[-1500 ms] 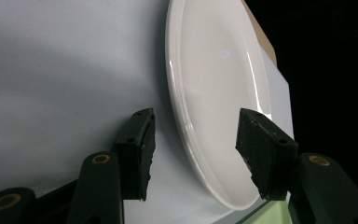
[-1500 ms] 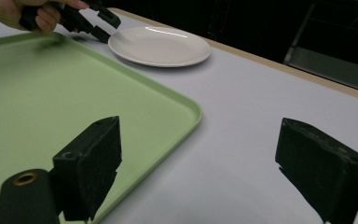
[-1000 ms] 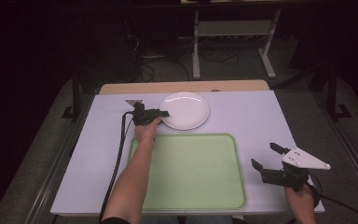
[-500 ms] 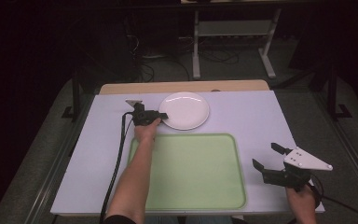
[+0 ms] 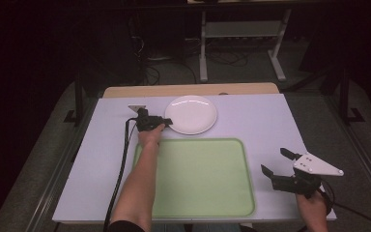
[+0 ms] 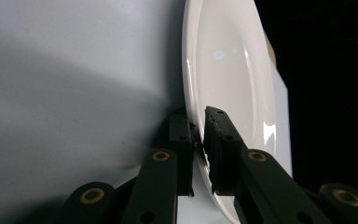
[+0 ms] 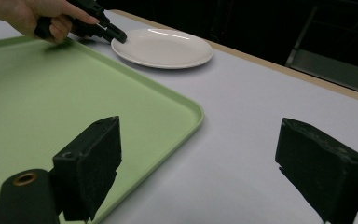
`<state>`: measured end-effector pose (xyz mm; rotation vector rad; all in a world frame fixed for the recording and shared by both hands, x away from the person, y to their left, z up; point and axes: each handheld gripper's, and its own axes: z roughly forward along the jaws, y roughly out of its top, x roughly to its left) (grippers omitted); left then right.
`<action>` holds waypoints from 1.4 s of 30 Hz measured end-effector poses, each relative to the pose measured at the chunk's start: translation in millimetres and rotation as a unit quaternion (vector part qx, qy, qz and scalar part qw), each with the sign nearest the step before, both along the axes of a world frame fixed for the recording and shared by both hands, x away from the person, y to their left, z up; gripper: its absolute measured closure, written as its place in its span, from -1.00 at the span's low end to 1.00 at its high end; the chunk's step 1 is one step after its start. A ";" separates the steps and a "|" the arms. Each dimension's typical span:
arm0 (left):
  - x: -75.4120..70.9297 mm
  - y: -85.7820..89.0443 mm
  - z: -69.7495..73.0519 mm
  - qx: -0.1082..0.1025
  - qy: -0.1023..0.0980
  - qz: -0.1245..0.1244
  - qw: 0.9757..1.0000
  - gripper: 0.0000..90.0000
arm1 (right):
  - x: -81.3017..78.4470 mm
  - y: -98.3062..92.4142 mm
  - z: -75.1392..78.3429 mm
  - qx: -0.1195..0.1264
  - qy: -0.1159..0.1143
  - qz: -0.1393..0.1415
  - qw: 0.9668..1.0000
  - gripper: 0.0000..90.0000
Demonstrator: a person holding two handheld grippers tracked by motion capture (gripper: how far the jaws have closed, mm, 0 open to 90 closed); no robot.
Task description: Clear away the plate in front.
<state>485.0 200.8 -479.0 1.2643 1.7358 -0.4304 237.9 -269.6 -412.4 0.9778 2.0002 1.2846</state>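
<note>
Step in hand: securing a grip on the white plate (image 5: 191, 114), judged from the jaw position at its rim.
Left gripper (image 6: 199, 135): its jaws have just been closing and now clamp the plate rim, one pad under the edge, one on top.
Plate location: straight ahead of the left gripper's tips, lying flat on the white table (image 5: 270, 125), just beyond the far edge of the green tray (image 5: 198, 179).
Right gripper (image 7: 198, 163): jaws stand wide apart with nothing between them; it hovers over the table just beside the tray's right edge, well apart from the plate.
Tray location: between the two grippers, bare.
Next move, as judged: lift the clamped rim enough to clear the tray lip, then carry the plate back toward the hand and over the tray.
Caution: a one-sided rim grip lets the plate tilt or slip; keep it level.
</note>
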 end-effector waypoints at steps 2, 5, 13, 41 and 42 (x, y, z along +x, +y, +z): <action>0.5 1.1 -1.4 -0.005 -0.003 -0.004 1.000 0.83 | -0.1 -0.2 0.0 0.001 -0.001 0.000 1.000 -0.70; 0.9 2.0 -1.5 -0.008 -0.001 -0.007 1.000 0.83 | 0.8 -0.3 0.2 0.007 0.000 0.000 1.000 -0.70; 0.6 5.1 -6.4 -0.041 0.009 0.003 0.999 0.86 | 1.9 0.1 -0.4 0.010 0.003 0.001 1.000 -0.70; 0.2 13.7 0.6 -0.103 -0.017 0.008 0.994 0.92 | 5.2 -3.4 -5.1 0.017 0.017 -0.008 1.000 -0.70; 0.1 14.7 1.5 -0.106 -0.019 0.009 0.994 0.91 | 5.0 -3.1 -5.0 0.017 0.017 -0.008 1.000 -0.70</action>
